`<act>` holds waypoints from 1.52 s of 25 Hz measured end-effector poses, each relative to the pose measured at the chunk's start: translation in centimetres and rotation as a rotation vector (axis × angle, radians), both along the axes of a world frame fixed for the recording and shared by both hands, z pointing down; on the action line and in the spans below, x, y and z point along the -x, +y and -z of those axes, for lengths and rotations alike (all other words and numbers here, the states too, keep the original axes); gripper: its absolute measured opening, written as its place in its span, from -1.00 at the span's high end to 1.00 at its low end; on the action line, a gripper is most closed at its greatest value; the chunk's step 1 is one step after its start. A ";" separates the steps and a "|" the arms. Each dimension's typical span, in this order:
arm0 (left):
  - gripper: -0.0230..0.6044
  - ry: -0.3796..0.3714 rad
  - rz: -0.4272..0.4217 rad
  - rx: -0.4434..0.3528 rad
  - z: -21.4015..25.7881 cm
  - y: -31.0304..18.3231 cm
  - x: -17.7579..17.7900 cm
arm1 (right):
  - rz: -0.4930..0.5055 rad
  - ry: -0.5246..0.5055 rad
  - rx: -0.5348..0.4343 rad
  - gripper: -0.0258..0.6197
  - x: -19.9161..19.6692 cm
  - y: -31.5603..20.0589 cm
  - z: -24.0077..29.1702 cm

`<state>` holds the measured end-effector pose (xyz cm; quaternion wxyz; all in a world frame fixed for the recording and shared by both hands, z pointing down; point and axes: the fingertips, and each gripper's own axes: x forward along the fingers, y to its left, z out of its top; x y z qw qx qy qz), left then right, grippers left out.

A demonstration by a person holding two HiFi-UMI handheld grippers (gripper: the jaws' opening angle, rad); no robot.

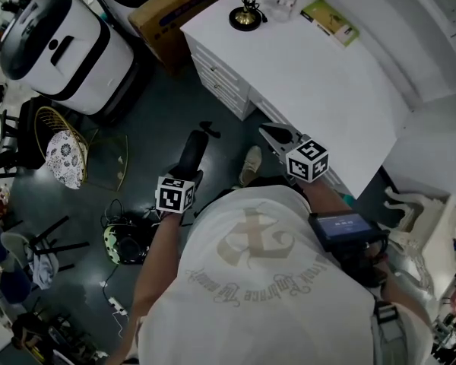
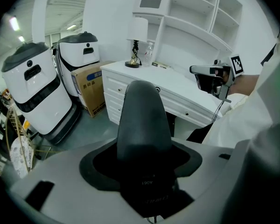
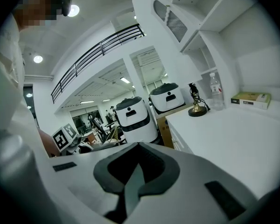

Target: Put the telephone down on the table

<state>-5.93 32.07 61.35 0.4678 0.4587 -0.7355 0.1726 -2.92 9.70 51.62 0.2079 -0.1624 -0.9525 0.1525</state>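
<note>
A: Telephone (image 1: 194,149) position?
B: Centre frame over the floor, clamped in left gripper (image 1: 187,172); long axis points up-frame.
A: Table (image 1: 319,74)?
B: Up and right of it. Right gripper (image 1: 276,133) nearer, jaws together, empty

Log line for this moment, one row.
left gripper: gripping telephone | right gripper: shut, empty | telephone: above floor, short of table
</note>
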 end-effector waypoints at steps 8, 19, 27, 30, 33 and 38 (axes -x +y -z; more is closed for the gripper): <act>0.04 -0.011 -0.022 0.001 1.1 -5.0 4.4 | -0.004 0.022 0.022 0.87 3.5 -3.6 -0.5; 0.04 -0.021 -0.058 0.006 2.7 -11.4 8.8 | -0.031 0.007 0.055 0.87 7.4 -9.2 -0.5; 0.04 -0.039 -0.130 0.024 3.4 -16.6 10.7 | -0.075 -0.006 0.079 0.87 7.6 -13.5 -1.0; 0.04 -0.050 -0.152 0.027 3.9 -18.0 11.2 | -0.091 -0.007 0.084 0.87 7.6 -14.5 -1.2; 0.04 -0.053 -0.180 0.026 4.2 -19.2 11.4 | -0.114 -0.011 0.090 0.87 7.5 -15.2 -1.1; 0.04 -0.050 -0.235 0.027 4.1 -21.2 11.5 | -0.156 -0.012 0.095 0.87 7.0 -16.3 -1.2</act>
